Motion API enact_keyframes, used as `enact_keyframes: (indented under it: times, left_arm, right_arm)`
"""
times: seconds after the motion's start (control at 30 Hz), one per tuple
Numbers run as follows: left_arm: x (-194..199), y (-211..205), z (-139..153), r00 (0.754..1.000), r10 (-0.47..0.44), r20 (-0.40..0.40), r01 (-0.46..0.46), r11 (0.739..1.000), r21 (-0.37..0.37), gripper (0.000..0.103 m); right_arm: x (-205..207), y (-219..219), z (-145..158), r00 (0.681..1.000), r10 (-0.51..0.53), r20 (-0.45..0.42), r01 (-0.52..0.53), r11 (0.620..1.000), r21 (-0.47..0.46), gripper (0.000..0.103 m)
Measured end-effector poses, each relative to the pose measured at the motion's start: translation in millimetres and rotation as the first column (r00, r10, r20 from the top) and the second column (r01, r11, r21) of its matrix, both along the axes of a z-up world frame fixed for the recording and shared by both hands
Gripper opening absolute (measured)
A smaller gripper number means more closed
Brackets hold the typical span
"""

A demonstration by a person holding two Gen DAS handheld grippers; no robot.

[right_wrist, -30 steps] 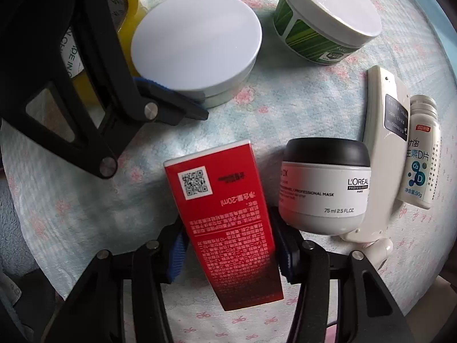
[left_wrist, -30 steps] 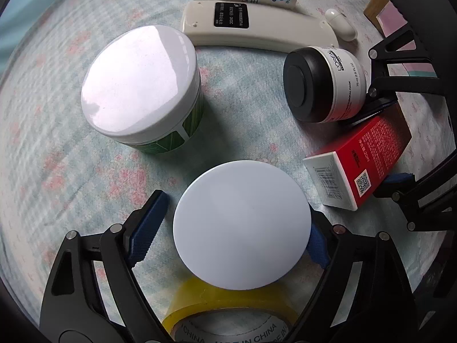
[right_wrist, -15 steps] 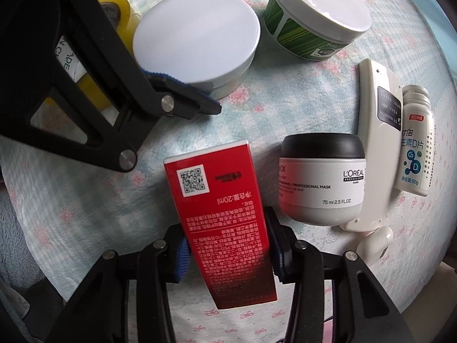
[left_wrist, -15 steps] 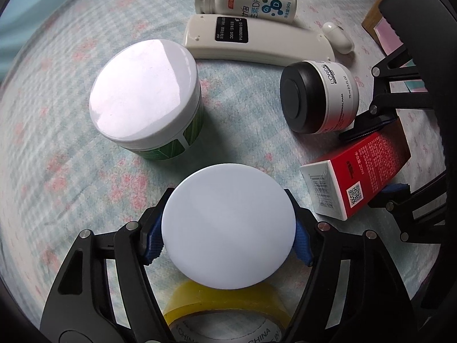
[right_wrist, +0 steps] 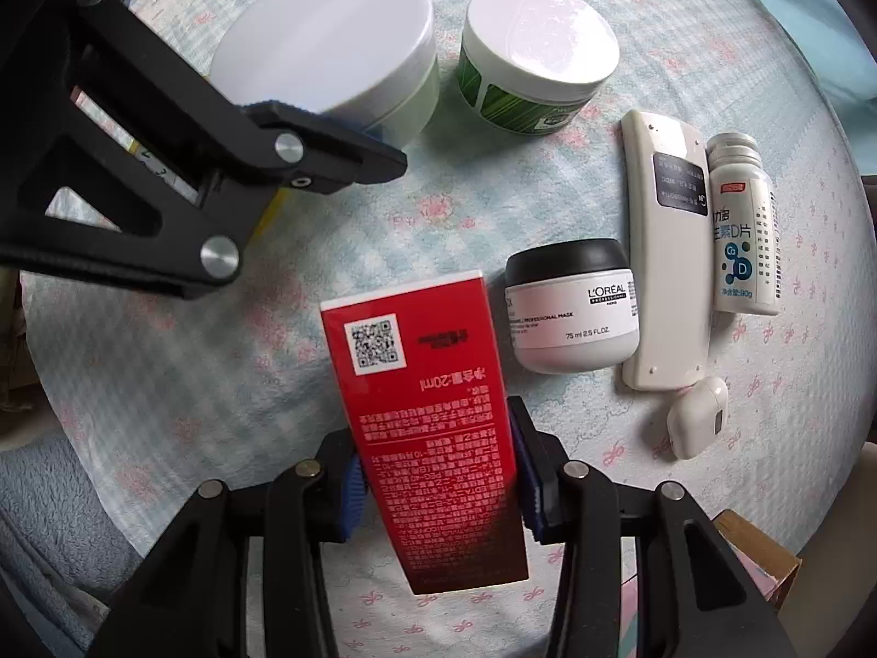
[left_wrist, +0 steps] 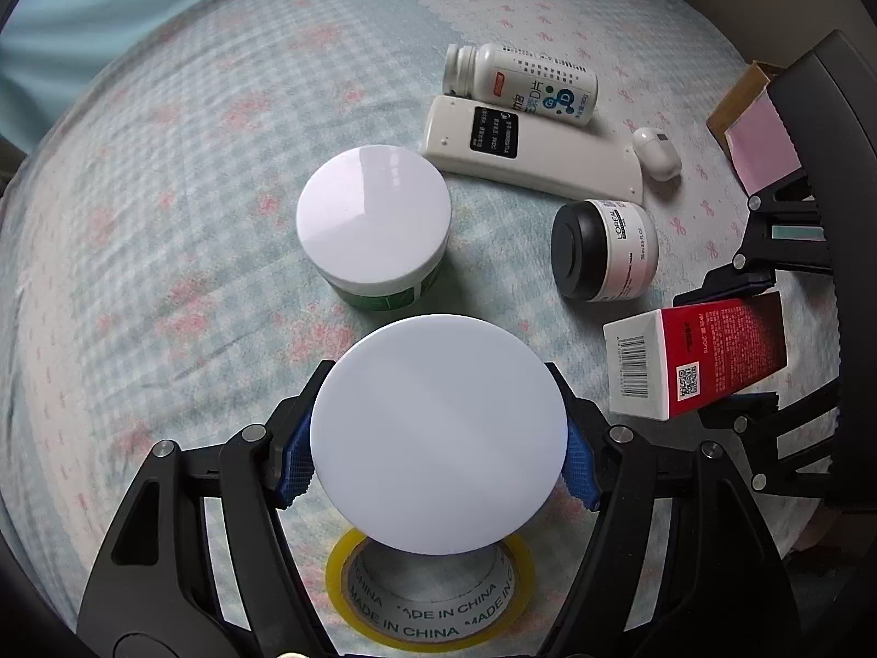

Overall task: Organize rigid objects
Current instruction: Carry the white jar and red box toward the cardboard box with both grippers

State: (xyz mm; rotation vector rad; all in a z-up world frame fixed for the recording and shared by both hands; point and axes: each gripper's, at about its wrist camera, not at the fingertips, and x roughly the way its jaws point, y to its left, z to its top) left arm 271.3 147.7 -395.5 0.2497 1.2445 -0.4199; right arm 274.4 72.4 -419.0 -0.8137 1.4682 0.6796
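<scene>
Left gripper [left_wrist: 438, 466] clamped on white jar [left_wrist: 438, 433] at widest span, pads level so it stays upright, over tape roll [left_wrist: 430, 597]. Right gripper [right_wrist: 438, 485] pinching red box [right_wrist: 433, 427] mid-length beside L'Oreal jar [right_wrist: 573, 312], likely to extend row: remote [right_wrist: 666, 274], bottle [right_wrist: 742, 225].

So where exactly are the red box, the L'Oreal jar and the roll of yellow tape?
red box [right_wrist: 433, 438], right wrist view, on its printed red face.
L'Oreal jar [right_wrist: 575, 323], right wrist view, on its white label.
yellow tape [left_wrist: 433, 617], left wrist view, on the printed inner ring.
</scene>
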Motion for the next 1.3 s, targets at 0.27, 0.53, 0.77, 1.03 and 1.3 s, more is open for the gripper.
enact_keyframes:
  times: [0.27,0.53,0.77,1.03,1.3]
  left_arm:
    - [-20,6,44,0.998,0.064,0.023,-0.064,0.998,-0.005,0.068]
    - [-48,-6,100,0.991,0.128,0.037,-0.127,0.992,-0.018,0.068]
    - [-63,-43,155,0.983,0.167,0.075,-0.167,0.986,-0.015,0.068]
    - [-70,-139,200,0.983,0.132,0.126,-0.13,0.991,-0.022,0.068]
    - [-64,-266,210,0.989,0.045,0.14,-0.035,0.996,-0.079,0.068]
  right_arm:
    - [0,-16,53,0.993,-0.11,0.029,0.108,0.992,0.067,0.041]
    - [-40,-53,102,0.969,-0.243,0.043,0.234,0.959,0.161,0.041]
    - [-72,-100,155,0.934,-0.354,0.046,0.33,0.907,0.263,0.041]
    - [-77,-198,198,0.902,-0.425,0.075,0.38,0.864,0.329,0.041]
    - [-81,-324,218,0.846,-0.517,0.128,0.459,0.83,0.317,0.041]
